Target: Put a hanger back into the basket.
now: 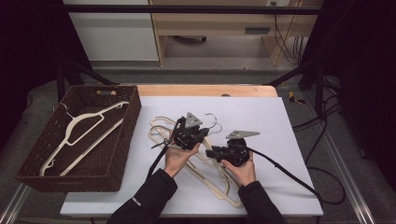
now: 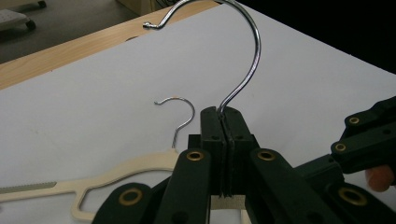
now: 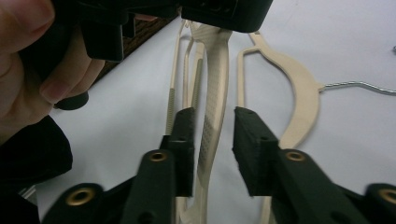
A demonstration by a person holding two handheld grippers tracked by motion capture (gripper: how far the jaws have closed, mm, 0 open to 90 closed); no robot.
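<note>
Forearms: nearest the lens, bottom centre of the high view, dark sleeves rising from the lower edge.
Table (image 1: 261, 186): white sheet, centre of frame; wood strip along its far edge.
Basket (image 1: 32, 161): brown wicker, left of frame, on the table's left edge; holds cream hangers.
Pile (image 1: 159, 133): cream hangers lying flat on the sheet, centre, just right of the basket.
Held hanger (image 3: 212, 121): one of that lot, mid-frame between the two hands; its arm runs lower right to upper left in the high view, hook end toward the left hand.
Left gripper (image 2: 223, 122): centre of the high view, above the left hand. Jaws together, clamped on the hook (image 2: 247, 65) at its base; the wire curls up and left to the top edge of the left gripper view.
Right gripper (image 3: 214, 135): just right of and below the left one in the high view. Jaws apart, one on each side of the hanger's arm, not pinching it.
Key relation: the arm runs lengthwise straight up between the right jaws, away from them, toward the left gripper at the top of the right gripper view. Right hand is nearer the arm; judged next: close on it.
Spare hook (image 2: 180, 114): on the sheet, left of centre in the left gripper view, belongs to a hanger lying flat.
</note>
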